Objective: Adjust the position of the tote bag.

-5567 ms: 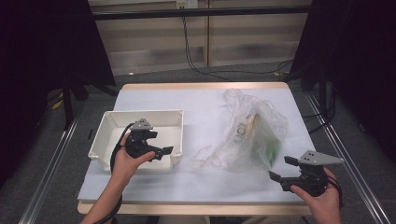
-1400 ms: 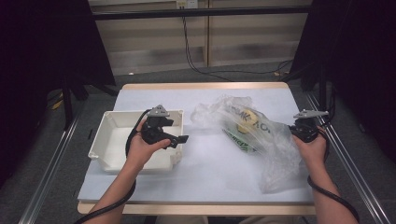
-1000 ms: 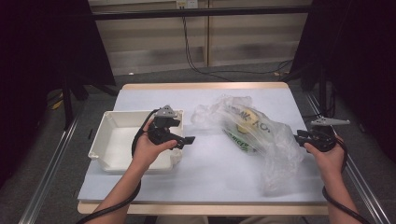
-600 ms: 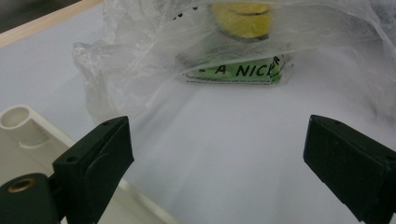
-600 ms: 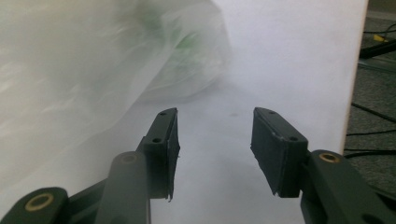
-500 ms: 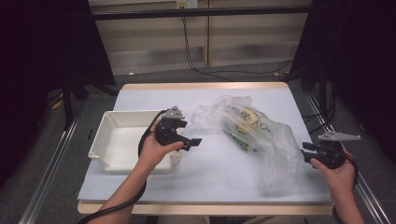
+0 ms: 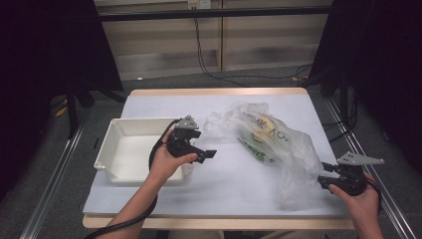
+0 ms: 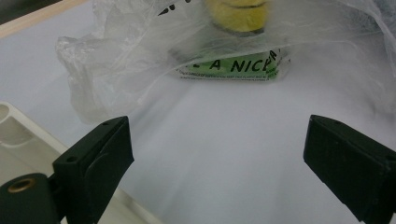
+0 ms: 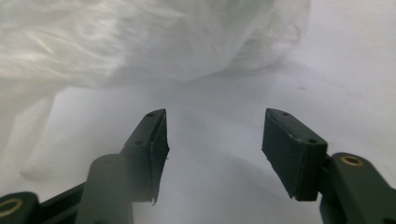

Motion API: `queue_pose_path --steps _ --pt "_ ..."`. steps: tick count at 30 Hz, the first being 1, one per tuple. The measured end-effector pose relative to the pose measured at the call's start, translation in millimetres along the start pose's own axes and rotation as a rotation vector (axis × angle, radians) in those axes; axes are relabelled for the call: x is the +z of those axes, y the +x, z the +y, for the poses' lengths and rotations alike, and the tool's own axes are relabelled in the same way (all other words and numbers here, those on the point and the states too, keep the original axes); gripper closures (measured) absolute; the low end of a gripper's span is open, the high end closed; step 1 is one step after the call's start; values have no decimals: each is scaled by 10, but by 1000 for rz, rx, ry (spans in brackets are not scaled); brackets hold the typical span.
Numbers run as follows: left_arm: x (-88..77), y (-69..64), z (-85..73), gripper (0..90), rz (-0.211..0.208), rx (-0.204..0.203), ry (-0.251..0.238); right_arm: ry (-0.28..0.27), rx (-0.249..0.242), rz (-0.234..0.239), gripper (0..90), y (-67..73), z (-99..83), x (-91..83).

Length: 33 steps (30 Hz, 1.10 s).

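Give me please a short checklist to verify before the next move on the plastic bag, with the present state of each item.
1. Right gripper free of the plastic bag: ok, its jaws have just been opening, nothing between them.
2. Left gripper open and empty: ok.
3. Left gripper aimed at the bag: ok, the bag lies ahead of its jaws.
4. Bag fully on the table: ok.
5. Tray empty to receive contents: ok.
6. Bag mouth location: cannot tell.
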<state>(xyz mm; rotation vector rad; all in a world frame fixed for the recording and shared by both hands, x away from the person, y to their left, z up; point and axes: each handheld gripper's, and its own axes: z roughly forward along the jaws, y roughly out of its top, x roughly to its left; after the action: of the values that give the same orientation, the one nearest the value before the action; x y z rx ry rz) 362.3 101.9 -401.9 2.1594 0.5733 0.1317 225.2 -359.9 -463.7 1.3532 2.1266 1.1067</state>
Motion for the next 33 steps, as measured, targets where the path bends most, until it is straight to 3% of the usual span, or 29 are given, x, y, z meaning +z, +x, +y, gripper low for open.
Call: queue_pose_path --steps 5,9,10,13,16,20,27,33 --pt "17 4 12 79 -5 -2 5 -31 -1 15 422 43 92 80" --pt "52 13 25 82 -7 2 7 -40 7 23 619 19 145 137" --pt "52 14 35 86 -2 -5 25 -43 10 32 656 3 154 149" --pt "73 16 66 99 -9 -15 18 -60 31 35 780 -89 192 201" --pt "87 5 109 102 -14 2 16 -73 42 39 836 -130 208 215" --pt "130 -14 170 108 -21 18 7 -74 67 24 889 -263 235 259" --pt "301 -94 303 74 -46 49 4 -58 99 -15 900 -481 247 282" --pt "560 -230 450 69 -59 81 50 -57 108 -10 900 -503 244 302"
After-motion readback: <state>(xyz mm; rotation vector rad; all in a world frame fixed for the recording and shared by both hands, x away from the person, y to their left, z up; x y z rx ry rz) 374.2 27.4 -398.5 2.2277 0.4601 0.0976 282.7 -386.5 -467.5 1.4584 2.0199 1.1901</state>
